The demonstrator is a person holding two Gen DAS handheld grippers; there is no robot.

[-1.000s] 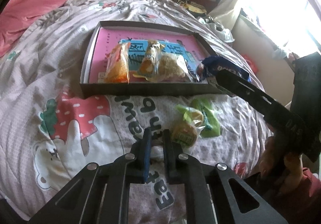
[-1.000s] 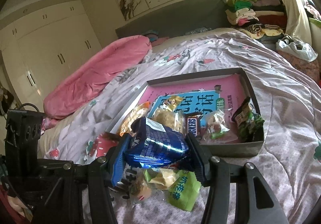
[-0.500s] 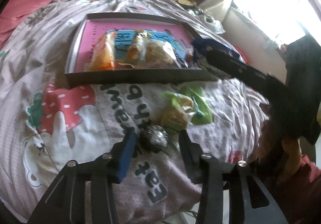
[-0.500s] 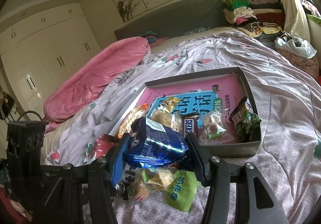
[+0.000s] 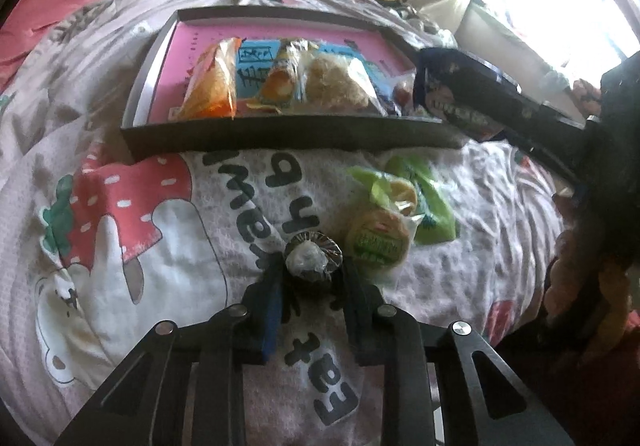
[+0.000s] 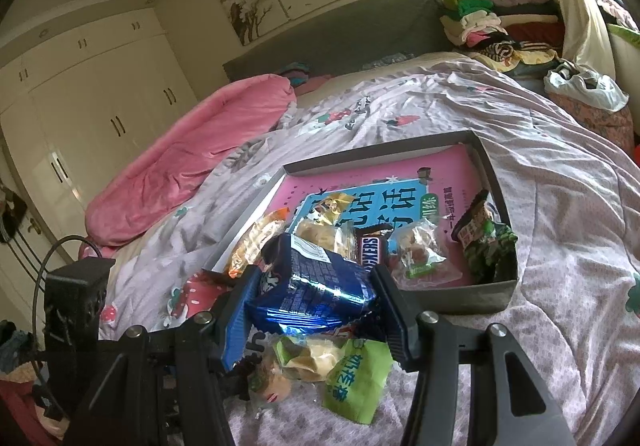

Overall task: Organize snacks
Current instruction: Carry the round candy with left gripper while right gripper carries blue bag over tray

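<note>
My left gripper [image 5: 310, 270] is shut on a small round foil-wrapped snack [image 5: 311, 256], just above the bedspread. Beside it lie a round green-labelled cake [image 5: 378, 242] and green packets [image 5: 430, 198]. My right gripper [image 6: 312, 286] is shut on a shiny blue snack packet [image 6: 316, 282], held above the green packets [image 6: 356, 378] near the tray's front corner; it also shows in the left wrist view [image 5: 460, 102]. The dark shallow tray [image 5: 288, 132] with a pink and blue liner holds several snacks, among them an orange packet [image 5: 212, 86] and a Snickers bar [image 6: 370, 250].
The tray [image 6: 468, 296] lies on a bed with a printed lilac cover. A pink quilt [image 6: 188, 150] lies at the far left. Piled clothes [image 6: 492, 18] are at the head of the bed. A bright window is to the right.
My left gripper opened around the round foil snack, then closed on it. My right gripper kept hold of the blue packet and shifted a little toward the tray.
</note>
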